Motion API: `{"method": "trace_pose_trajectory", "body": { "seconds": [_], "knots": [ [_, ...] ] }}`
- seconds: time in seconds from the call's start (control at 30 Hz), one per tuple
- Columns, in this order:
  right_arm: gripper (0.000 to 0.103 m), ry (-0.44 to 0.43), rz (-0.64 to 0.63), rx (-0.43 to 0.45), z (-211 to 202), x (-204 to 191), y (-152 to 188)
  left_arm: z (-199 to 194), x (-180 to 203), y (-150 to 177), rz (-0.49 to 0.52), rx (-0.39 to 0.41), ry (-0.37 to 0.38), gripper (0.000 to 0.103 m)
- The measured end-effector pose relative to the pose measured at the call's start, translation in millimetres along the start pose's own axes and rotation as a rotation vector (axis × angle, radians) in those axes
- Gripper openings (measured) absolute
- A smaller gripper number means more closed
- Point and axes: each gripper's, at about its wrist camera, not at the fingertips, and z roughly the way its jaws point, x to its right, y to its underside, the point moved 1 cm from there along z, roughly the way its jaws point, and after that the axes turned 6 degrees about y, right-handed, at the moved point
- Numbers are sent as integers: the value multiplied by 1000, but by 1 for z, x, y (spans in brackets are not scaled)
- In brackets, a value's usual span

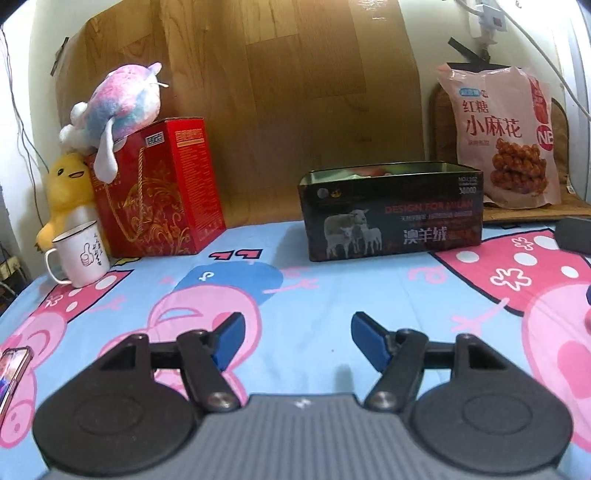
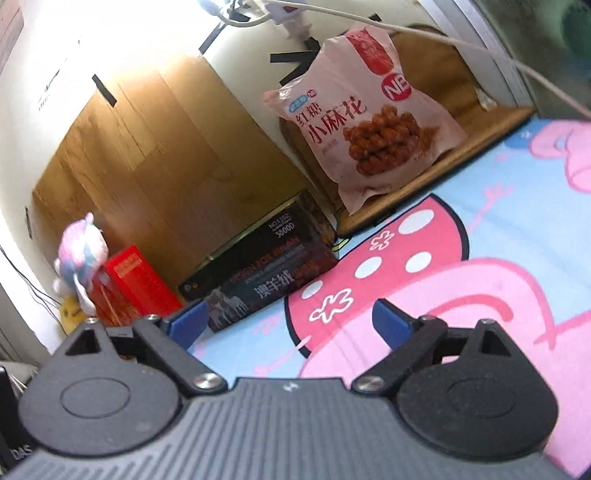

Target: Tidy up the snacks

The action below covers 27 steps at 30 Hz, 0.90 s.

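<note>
A pink snack bag (image 1: 506, 136) of fried dough twists stands upright at the back right, leaning on a wooden board; it also shows in the right wrist view (image 2: 365, 122). A black open tin box (image 1: 393, 214) with sheep printed on it sits on the cloth in front of the wall, something reddish inside; it shows in the right wrist view (image 2: 266, 273) too. My left gripper (image 1: 297, 334) is open and empty, low over the cloth, well short of the tin. My right gripper (image 2: 290, 319) is open and empty, tilted, near the tin's right end.
A red gift box (image 1: 159, 192) with a pink-blue plush (image 1: 118, 107) on top stands at the back left, beside a yellow duck plush (image 1: 66, 192) and a white mug (image 1: 81, 254). A phone (image 1: 13, 373) lies at the left edge. A cartoon-print cloth (image 1: 332, 280) covers the surface. Cables (image 2: 424, 33) hang above.
</note>
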Motion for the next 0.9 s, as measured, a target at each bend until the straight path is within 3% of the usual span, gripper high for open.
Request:
{"method": "trace_pose_trajectory", "body": {
  "seconds": [0.1, 0.17, 0.63, 0.9],
  "knots": [
    [97, -21, 12, -7, 0, 0, 1, 1, -1, 0, -5, -2, -5, 70],
    [97, -25, 10, -5, -1, 0, 1, -1, -1, -1, -4, 9, -11, 83],
    [97, -22, -58, 28, -5, -8, 4, 0, -4, -1, -15, 0, -38, 102],
    [97, -23, -65, 21, -3, -8, 4, 5, -4, -2, -24, -36, -49, 103]
  ]
}}
